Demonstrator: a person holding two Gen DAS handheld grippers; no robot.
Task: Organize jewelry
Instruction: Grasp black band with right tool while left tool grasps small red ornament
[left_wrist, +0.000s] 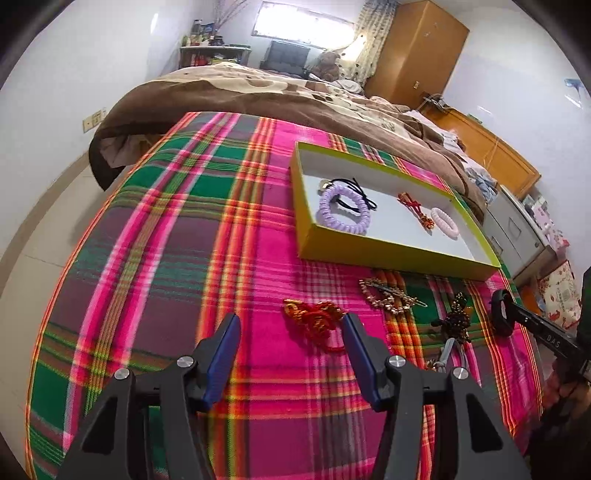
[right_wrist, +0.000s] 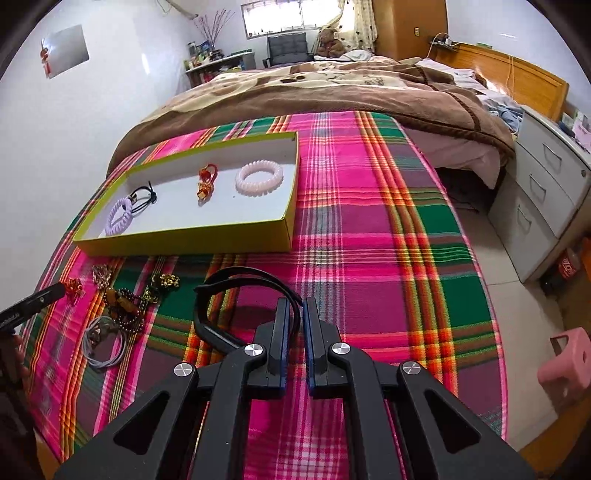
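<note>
Black headband (right_wrist: 236, 280) sits pinched in the closed right tool (right_wrist: 295, 314), ready to go to the box (right_wrist: 184, 242) on the bed, while the left tool (left_wrist: 291, 328) gapes empty by the red knot (left_wrist: 314, 317).

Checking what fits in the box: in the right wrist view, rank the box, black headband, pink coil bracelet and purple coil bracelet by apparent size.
1. box
2. black headband, though nearness inflates it
3. pink coil bracelet
4. purple coil bracelet, roughly alike with the pink
</note>
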